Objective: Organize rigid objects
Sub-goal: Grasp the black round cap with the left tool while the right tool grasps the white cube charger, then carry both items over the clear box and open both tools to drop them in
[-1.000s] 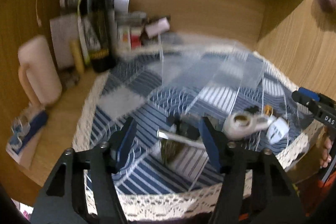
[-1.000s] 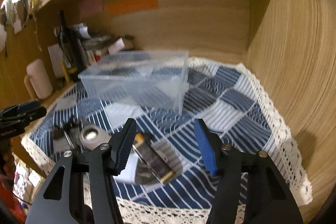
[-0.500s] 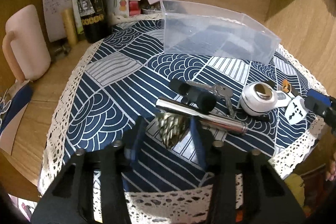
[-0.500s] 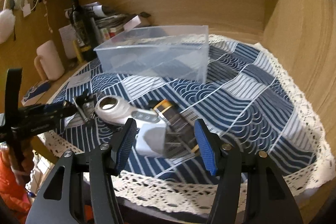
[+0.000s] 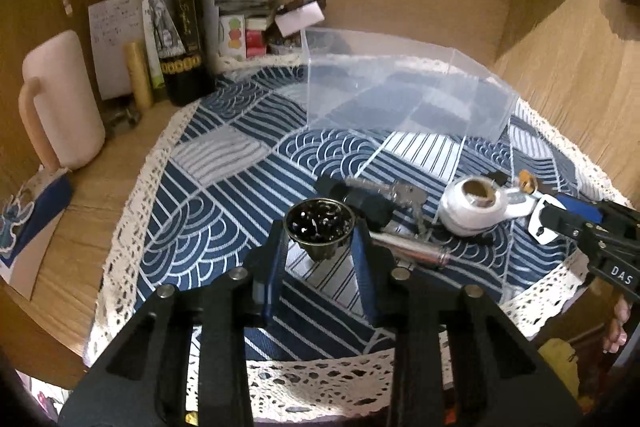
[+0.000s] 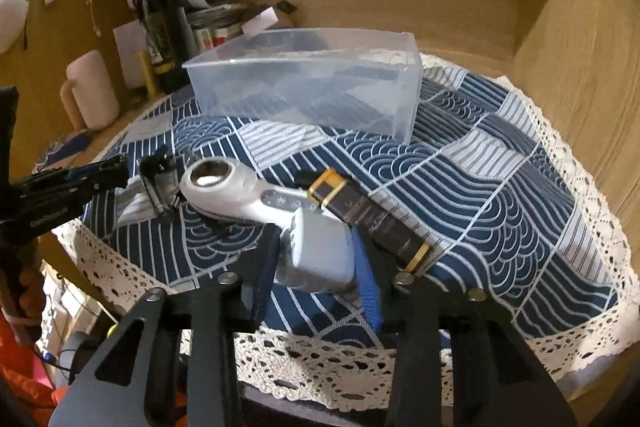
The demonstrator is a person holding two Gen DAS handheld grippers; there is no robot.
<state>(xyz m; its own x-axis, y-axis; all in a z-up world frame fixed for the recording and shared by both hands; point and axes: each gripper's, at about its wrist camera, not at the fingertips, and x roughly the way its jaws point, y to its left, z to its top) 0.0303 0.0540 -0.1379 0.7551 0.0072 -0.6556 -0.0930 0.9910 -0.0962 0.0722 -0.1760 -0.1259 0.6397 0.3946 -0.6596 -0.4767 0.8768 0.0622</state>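
My left gripper (image 5: 320, 243) is shut on a small fluted brass-coloured metal cup (image 5: 320, 231) and holds it upright just above the blue patterned cloth (image 5: 224, 211). My right gripper (image 6: 318, 251) is shut on a white plug adapter (image 6: 320, 251) near the cloth's front edge. A clear plastic bin (image 5: 404, 87) stands at the back of the cloth; it also shows in the right wrist view (image 6: 312, 83). A white round tool (image 6: 224, 183), a dark rectangular bar with gold ends (image 6: 372, 219), keys (image 5: 400, 193) and a silver rod (image 5: 412, 251) lie on the cloth.
A wine bottle (image 5: 178, 15), a pink mug (image 5: 60, 99), papers and small boxes crowd the back left corner. Wooden walls enclose the back and right. The lace edge (image 6: 320, 367) of the cloth hangs over the table's front.
My left gripper has closed on the metal cup and lifted it upright. My right gripper has closed on the white plug adapter, which lay between its open fingers before.
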